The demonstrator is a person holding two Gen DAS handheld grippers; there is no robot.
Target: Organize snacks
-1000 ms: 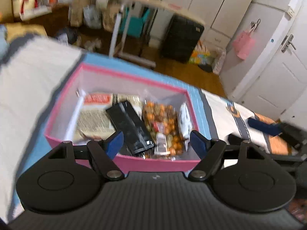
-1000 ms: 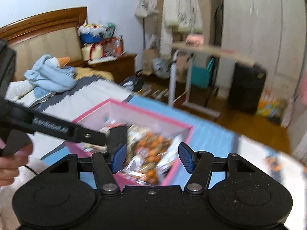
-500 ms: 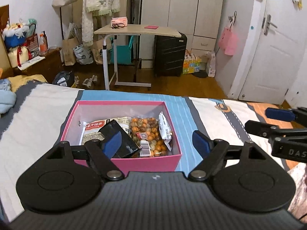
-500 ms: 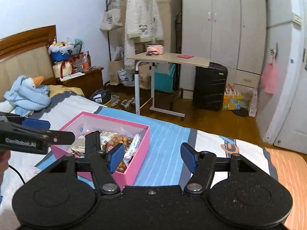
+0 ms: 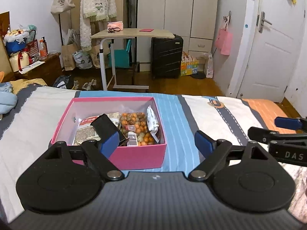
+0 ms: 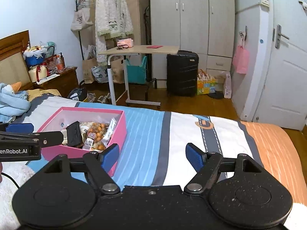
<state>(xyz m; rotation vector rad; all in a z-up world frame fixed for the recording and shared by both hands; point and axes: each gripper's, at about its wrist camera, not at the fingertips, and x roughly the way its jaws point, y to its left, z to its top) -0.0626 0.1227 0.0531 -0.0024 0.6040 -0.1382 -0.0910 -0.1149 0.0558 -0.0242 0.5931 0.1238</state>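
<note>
A pink box (image 5: 138, 156) sits on the striped bed cover (image 5: 178, 134) and holds several snack packs: a black pouch (image 5: 105, 127), a clear bag of orange snacks (image 5: 134, 124), a white wrapper (image 5: 151, 119) and a printed pack (image 5: 86, 132). My left gripper (image 5: 157, 142) is open and empty, held back from the box's near wall. My right gripper (image 6: 152, 156) is open and empty over the bed, to the right of the box (image 6: 119, 134). Each gripper shows at the edge of the other's view.
A rolling side table (image 5: 132, 33), a black suitcase (image 5: 167, 56) and bags stand on the wood floor beyond the bed. A white door (image 5: 272, 57) is at the right. A blue plush toy (image 6: 11, 99) lies at the bed's head.
Both grippers have pulled back and up from the box, so it looks smaller and farther away. The views have steadied. Both stay open and empty.
</note>
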